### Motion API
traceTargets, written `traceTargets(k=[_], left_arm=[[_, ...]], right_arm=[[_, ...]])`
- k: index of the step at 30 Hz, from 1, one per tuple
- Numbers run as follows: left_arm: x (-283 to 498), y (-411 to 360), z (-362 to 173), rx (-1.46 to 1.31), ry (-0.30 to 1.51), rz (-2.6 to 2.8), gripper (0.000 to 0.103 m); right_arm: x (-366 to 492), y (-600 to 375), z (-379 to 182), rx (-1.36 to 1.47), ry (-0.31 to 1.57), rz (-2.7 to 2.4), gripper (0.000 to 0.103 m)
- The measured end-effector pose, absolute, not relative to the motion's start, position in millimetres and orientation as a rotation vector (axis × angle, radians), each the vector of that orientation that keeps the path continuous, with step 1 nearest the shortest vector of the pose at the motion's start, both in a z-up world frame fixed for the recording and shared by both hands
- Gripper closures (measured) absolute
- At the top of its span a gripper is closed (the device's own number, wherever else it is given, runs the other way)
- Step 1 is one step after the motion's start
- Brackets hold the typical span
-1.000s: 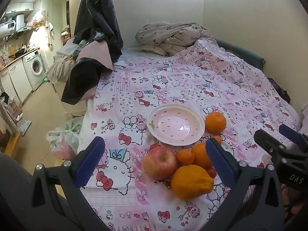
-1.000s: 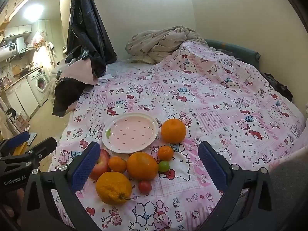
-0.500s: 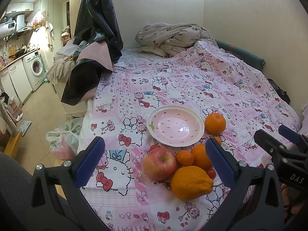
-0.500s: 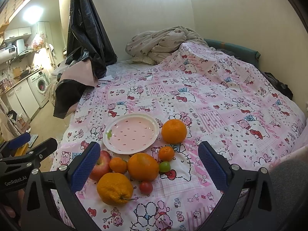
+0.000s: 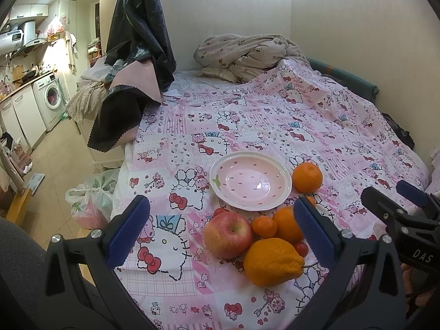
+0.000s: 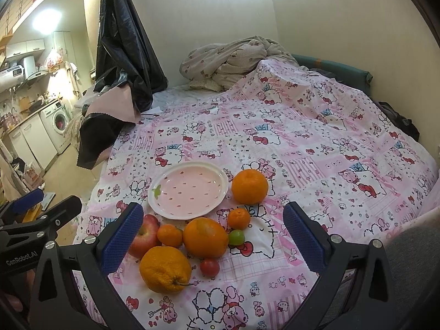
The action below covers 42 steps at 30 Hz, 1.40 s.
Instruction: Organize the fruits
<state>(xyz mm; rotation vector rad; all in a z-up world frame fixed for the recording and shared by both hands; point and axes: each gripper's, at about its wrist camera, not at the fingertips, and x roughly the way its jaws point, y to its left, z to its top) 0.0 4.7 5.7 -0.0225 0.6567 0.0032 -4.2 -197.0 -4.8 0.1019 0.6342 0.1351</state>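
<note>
A pink strawberry-print plate [image 5: 249,181] [image 6: 189,189] lies empty on the bed. Near it lie a red apple [image 5: 228,233] [image 6: 144,235], a knobbly orange citrus [image 5: 272,261] [image 6: 165,268], a large orange [image 6: 205,236] [image 5: 286,224], a second orange [image 5: 307,177] [image 6: 249,185], two small mandarins [image 6: 170,235] [image 6: 238,218], a green fruit [image 6: 236,237] and a cherry tomato [image 6: 209,266]. My left gripper [image 5: 222,231] is open and empty above the apple. My right gripper [image 6: 213,233] is open and empty above the large orange.
The fruit lies on a pink Hello Kitty sheet [image 5: 275,121] near the bed's front edge. A crumpled blanket [image 5: 247,52] lies at the far end. Dark clothes [image 5: 129,82] hang at the bed's left side. A plastic bag [image 5: 90,200] sits on the floor.
Both grippers have shifted only slightly, so the plate and fruit sit a little lower in both views. Both stay open. Nothing on the bed has moved.
</note>
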Motion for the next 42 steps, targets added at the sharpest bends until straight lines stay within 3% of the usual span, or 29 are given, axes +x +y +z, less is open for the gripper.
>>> traceTargets(k=[42], left_arm=[[1.8, 3.6, 9.2, -0.022, 0.658, 0.001, 0.0]], right_arm=[[-3.5, -195.4, -9.4, 0.11, 0.643, 0.138, 0.0]])
